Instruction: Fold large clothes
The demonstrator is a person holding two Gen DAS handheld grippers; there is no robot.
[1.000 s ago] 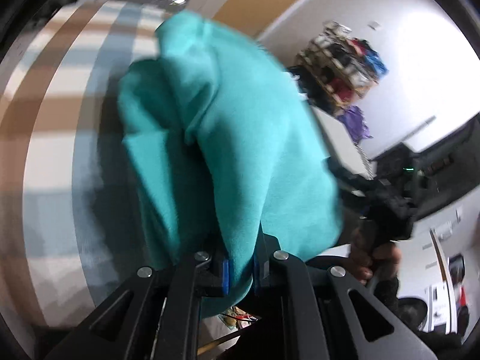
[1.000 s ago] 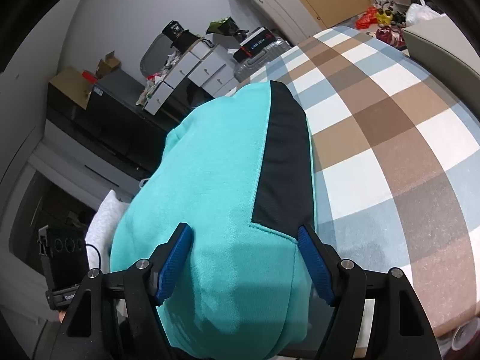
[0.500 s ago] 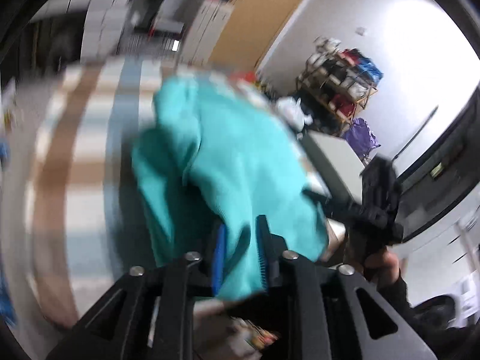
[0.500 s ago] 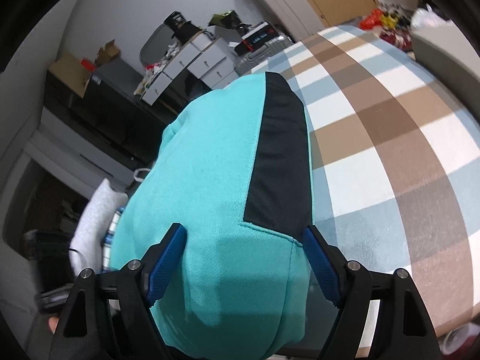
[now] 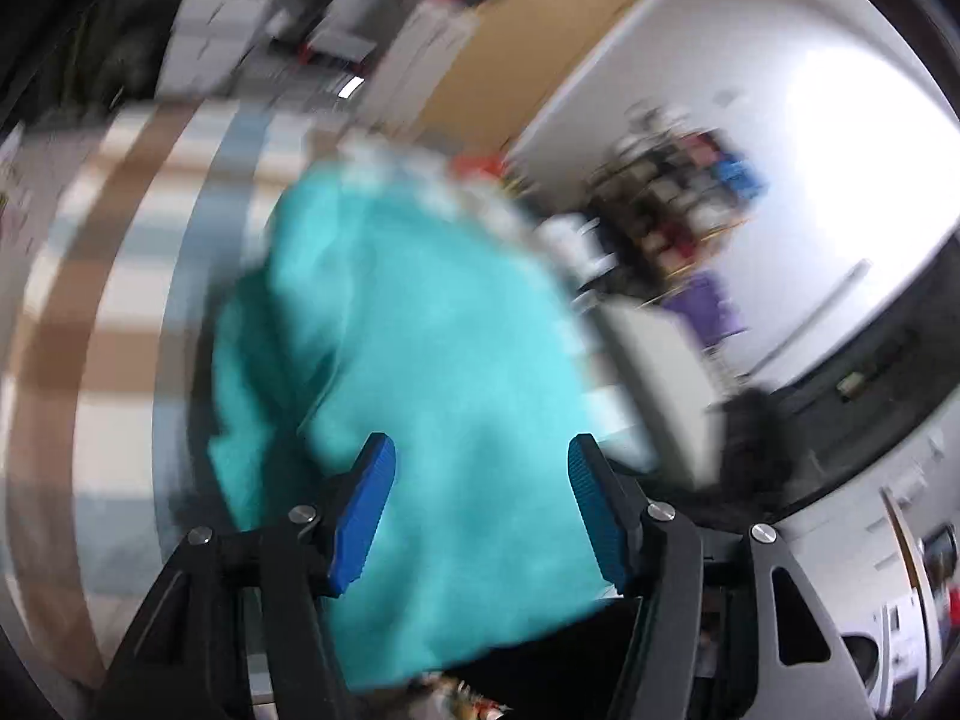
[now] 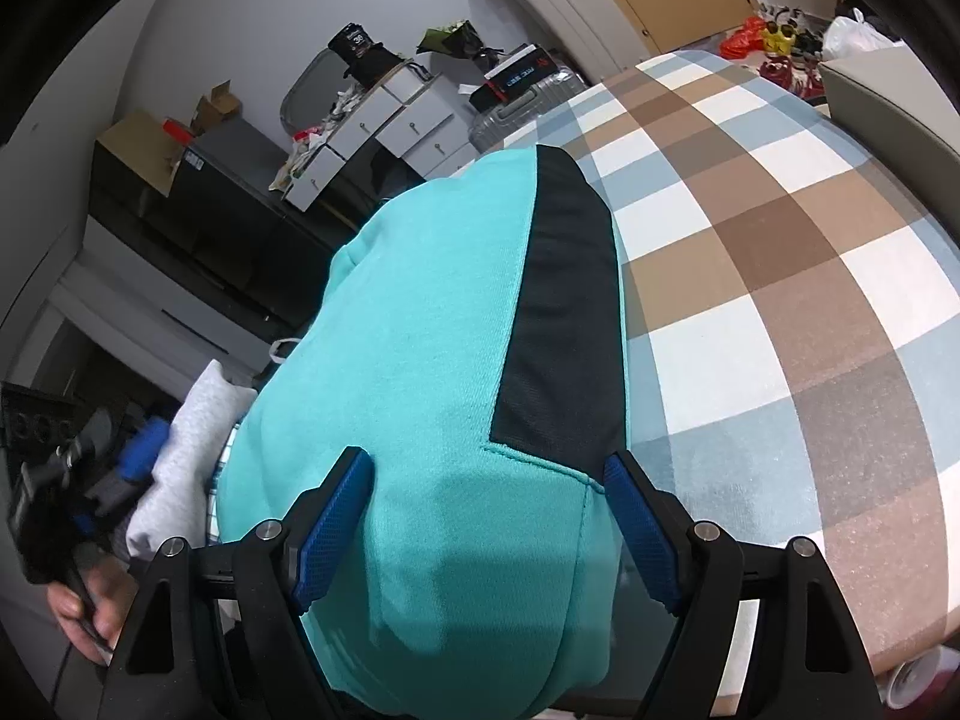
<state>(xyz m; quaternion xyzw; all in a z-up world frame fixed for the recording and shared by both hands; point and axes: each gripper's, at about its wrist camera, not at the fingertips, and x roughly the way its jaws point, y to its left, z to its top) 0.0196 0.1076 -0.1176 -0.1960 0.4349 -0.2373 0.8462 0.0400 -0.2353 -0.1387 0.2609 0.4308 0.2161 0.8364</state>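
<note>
Left wrist view, blurred: the left gripper (image 5: 480, 510) has just been opening, and its blue pads (image 5: 360, 516) stand apart with the teal garment (image 5: 420, 360) between them, unpinched. The garment runs toward 11 o'clock over the checked cloth (image 5: 108, 300).

Right wrist view: the right gripper (image 6: 489, 531) is spread wide, pads (image 6: 333, 528) beside the garment (image 6: 420, 360) without squeezing it. A black panel (image 6: 564, 312) runs toward 12 o'clock. The checked cloth (image 6: 780, 300) lies at 3 o'clock, grey fabric (image 6: 186, 456) at 9.
</note>
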